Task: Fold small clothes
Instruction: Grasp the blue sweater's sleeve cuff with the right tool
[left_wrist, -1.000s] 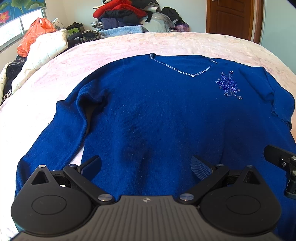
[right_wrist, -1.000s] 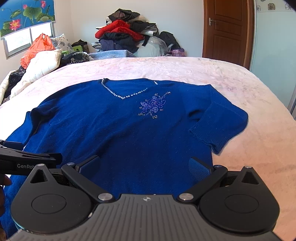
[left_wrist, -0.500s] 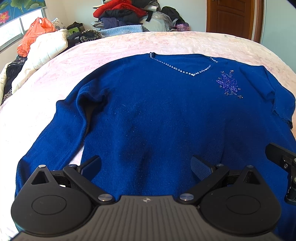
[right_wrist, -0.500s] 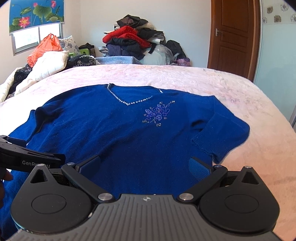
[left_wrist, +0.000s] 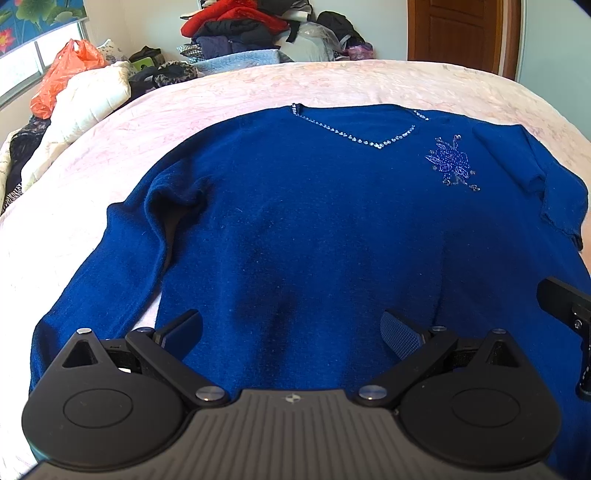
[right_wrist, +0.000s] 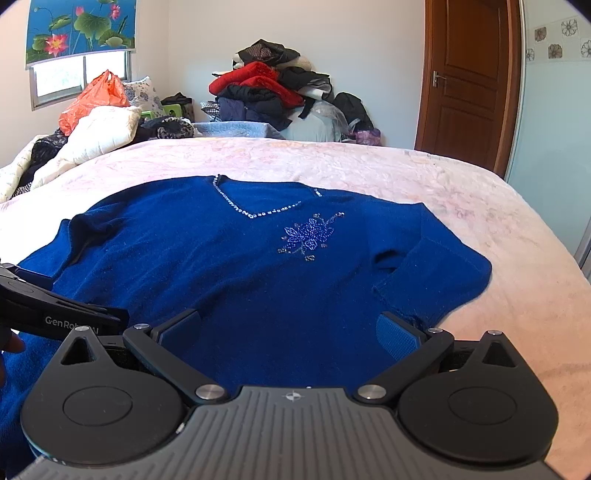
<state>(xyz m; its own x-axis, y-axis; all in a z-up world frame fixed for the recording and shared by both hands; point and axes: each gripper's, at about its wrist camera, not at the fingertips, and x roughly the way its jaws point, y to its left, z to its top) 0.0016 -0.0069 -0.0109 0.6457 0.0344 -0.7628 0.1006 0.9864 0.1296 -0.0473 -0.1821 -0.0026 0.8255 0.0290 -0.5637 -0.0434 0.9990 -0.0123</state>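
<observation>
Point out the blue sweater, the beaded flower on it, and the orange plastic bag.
blue sweater (left_wrist: 303, 236), left wrist view, middle of the chest.
beaded flower (right_wrist: 308, 236), right wrist view, centre of the beadwork.
orange plastic bag (right_wrist: 92, 99), right wrist view, bulging front of the bag.

Matt knit sweater (left_wrist: 314, 229) on crinkled pink bedspread (left_wrist: 351, 81).

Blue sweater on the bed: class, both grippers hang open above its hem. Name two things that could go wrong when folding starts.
1. The sweater's right sleeve is already doubled back on itself, so folding may trap a lump.
2. The beaded flower and neckline trim could snag on the textured fingers of the right gripper or left gripper.
</observation>
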